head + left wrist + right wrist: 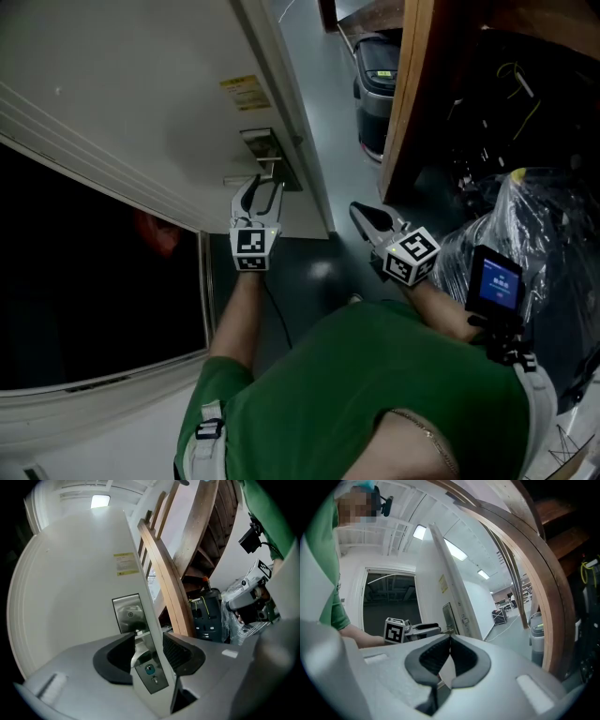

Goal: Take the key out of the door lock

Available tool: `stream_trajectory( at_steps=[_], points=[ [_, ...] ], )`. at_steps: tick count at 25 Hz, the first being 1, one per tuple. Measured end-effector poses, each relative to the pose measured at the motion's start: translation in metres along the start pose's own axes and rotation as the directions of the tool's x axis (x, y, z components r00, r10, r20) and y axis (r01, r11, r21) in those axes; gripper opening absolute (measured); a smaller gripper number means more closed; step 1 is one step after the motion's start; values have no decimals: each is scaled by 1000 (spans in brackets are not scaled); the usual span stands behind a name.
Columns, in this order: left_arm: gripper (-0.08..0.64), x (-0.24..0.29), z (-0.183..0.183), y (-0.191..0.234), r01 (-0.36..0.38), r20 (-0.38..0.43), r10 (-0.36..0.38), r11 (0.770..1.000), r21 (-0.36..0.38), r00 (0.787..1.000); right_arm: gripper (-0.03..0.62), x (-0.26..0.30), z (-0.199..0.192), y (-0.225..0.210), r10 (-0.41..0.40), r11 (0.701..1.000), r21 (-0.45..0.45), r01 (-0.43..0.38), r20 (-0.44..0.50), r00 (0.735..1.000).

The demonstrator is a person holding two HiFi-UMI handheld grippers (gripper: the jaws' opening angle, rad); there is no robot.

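Left gripper (149, 638): jaws wide, handle (140, 651) seen between them, pads not on it. Key (149, 669): teal head in lock just below handle (small, end-on, hard to confirm). Right gripper (450, 638): jaws together, off to right of handle, past door (141, 112) edge.

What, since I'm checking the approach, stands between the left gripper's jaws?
In the left gripper view, the door handle and the lock plate beneath it stand between the open jaws of the left gripper.
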State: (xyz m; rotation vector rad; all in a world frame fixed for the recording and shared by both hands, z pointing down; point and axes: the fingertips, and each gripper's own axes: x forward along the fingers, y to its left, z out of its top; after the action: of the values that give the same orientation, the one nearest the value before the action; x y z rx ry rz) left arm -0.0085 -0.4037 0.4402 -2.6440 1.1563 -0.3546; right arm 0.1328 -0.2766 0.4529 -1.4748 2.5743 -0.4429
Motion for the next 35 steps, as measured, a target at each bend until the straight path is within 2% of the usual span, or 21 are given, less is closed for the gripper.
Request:
stream_trajectory(
  at_steps=[7,11,17,21,24,35],
  points=[
    [206,22,-17,6,26,-108,-17,996,82,994,3,14,6,-17,7,1000,3,-7,9,1000],
    [210,29,-28,7,57,-181,-30,988,146,983,3,22,4,-23,15,1000,3,-15,-2,1000],
    [209,26,-35,0,127,-274,-48,952,278,960,3,23,5,-16,32,999,8,-32,9,999],
    [187,41,-39,3,169,-311,-66,933,318,948,3,32,4,-30,22,1000,12,-22,1,1000],
    [179,41,-39,1,187,-331,-74,926,327,941,3,31,2,-32,21,999,25,-21,1,1000],
    [175,28,-40,1,203,-345,-99,938,279,933,3,40,-5,-38,42,998,36,-42,-12,999]
  ],
)
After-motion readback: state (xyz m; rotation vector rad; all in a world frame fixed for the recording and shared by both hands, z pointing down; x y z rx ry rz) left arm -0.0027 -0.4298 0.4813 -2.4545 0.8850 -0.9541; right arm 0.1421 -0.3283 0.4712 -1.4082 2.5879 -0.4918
